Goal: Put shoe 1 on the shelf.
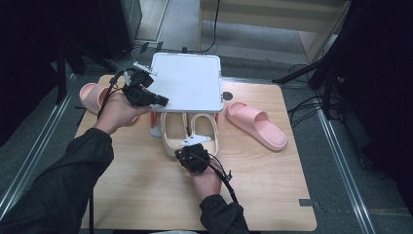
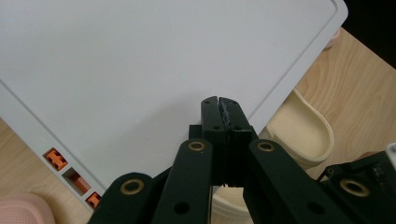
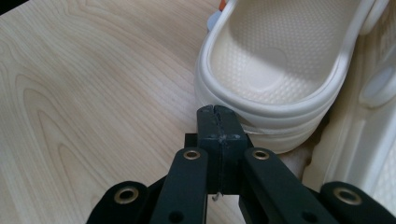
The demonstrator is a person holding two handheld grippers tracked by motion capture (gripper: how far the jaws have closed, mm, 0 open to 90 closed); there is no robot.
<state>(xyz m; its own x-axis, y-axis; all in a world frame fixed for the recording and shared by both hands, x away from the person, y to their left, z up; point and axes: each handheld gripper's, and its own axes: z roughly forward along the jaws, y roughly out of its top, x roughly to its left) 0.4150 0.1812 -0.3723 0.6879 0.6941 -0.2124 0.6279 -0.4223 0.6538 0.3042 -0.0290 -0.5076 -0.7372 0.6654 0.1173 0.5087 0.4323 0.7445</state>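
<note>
Both grippers closed, right gripper (image 3: 219,112) seemingly touching cream slipper (image 3: 280,70)

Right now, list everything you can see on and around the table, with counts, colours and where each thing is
Table: one, light wood, centre of the high view.
Rack: one, white flat top with orange parts at its edge, at the far middle of the table.
Cream slippers: two, side by side under the rack's near edge.
Pink slippers: two, one right of the rack, one at the table's far left edge.
Stands and cables: several, black, on the grey floor around the table.
Left gripper: one, black, jaws shut, over the rack's left edge.
Right gripper: one, black, jaws shut, at the heels of the cream slippers.
Sleeves: two, dark.
</note>
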